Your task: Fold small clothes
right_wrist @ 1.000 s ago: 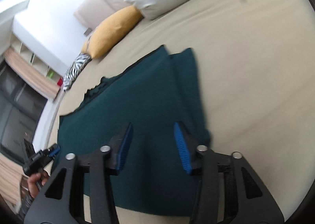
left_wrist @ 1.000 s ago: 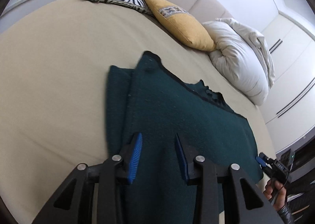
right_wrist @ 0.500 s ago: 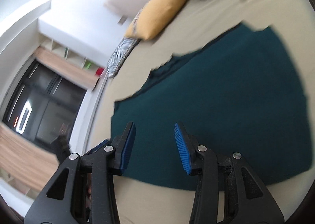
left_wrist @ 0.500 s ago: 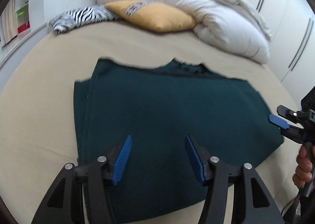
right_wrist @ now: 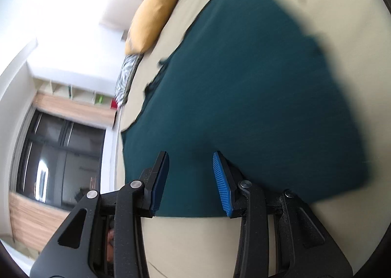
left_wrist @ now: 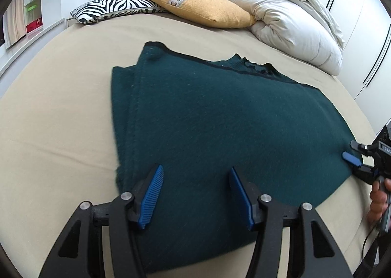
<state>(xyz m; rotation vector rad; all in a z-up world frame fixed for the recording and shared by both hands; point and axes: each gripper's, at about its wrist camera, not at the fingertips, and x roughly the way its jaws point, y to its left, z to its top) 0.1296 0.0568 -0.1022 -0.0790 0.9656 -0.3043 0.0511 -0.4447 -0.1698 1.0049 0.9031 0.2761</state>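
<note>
Left claw (left_wrist: 195, 194) open over sweater (left_wrist: 220, 116), neckline toward pillows (left_wrist: 200, 7).

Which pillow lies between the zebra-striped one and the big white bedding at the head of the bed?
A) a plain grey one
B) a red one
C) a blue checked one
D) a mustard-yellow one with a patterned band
D: in the left wrist view the mustard-yellow pillow sits between the zebra-striped pillow and the white bedding, beyond the dark green garment.
</note>
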